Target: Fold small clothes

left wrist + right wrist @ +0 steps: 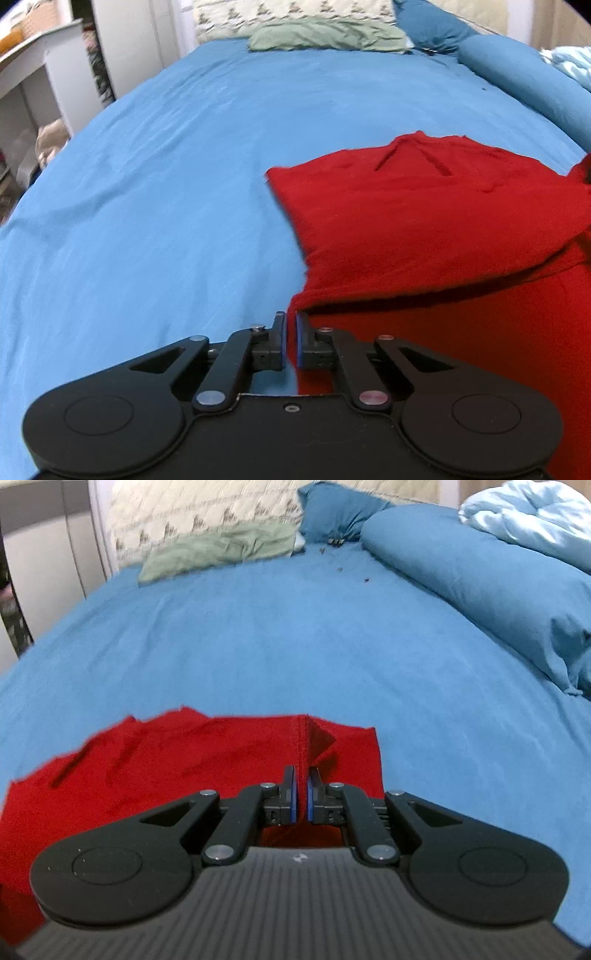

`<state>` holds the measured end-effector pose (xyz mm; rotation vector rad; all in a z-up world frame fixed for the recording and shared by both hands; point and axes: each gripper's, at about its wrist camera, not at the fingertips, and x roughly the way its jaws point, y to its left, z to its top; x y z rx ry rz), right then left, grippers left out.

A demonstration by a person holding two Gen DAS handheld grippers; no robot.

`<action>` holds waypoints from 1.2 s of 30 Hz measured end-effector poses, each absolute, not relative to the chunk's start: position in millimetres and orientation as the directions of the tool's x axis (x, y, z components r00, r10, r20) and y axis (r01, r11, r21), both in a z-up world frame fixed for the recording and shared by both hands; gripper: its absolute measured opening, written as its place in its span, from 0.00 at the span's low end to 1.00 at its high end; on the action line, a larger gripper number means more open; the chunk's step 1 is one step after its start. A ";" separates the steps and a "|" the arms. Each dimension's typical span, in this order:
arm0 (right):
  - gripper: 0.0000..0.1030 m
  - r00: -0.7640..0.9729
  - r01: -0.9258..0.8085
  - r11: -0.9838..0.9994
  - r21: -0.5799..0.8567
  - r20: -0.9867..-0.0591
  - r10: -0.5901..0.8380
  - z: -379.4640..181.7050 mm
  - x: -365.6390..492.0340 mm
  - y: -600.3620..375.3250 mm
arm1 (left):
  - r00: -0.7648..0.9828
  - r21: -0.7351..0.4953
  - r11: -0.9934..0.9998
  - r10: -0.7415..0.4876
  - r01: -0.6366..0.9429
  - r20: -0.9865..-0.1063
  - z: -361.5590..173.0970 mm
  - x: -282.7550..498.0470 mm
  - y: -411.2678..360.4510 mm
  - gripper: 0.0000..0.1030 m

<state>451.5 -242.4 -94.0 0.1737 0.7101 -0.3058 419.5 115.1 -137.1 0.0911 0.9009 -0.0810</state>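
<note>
While both grippers pinch red garment (424,221) | lying across bed (166,184)

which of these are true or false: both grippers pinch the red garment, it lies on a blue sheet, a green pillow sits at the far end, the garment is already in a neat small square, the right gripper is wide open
1. Both grippers pinch the red garment: true; the left gripper and right gripper each clamp an edge.
2. It lies on a blue sheet: true.
3. A green pillow sits at the far end: true.
4. The garment is in a neat small square: false; it is partly folded, uneven.
5. The right gripper is wide open: false; it is closed on fabric.
</note>
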 end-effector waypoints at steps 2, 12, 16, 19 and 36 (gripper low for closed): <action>0.20 0.727 0.334 0.941 0.052 -0.649 -0.222 -92.7 445.4 -243.3 | 0.607 0.033 0.995 -0.031 0.095 -0.794 -139.1 415.2 119.1 0.05; 0.80 0.636 0.423 0.906 -0.015 -0.707 -0.309 -113.8 410.6 -247.9 | 0.662 0.040 0.991 -0.054 0.126 -0.747 -103.3 406.2 109.8 0.48; 0.86 0.708 0.294 0.956 -0.006 -0.671 -0.222 -104.8 406.5 -227.9 | 0.677 -0.039 0.980 -0.163 0.194 -0.718 -88.8 418.6 94.1 0.70; 0.86 0.705 0.225 0.974 0.005 -0.691 -0.159 -115.7 420.0 -216.7 | 0.654 -0.047 0.973 -0.188 0.226 -0.733 -99.2 435.8 76.7 0.70; 0.98 0.722 0.218 0.973 0.073 -0.683 -0.111 -165.9 419.1 -233.7 | 0.635 -0.038 0.985 -0.139 0.170 -0.760 -147.3 444.1 53.0 0.72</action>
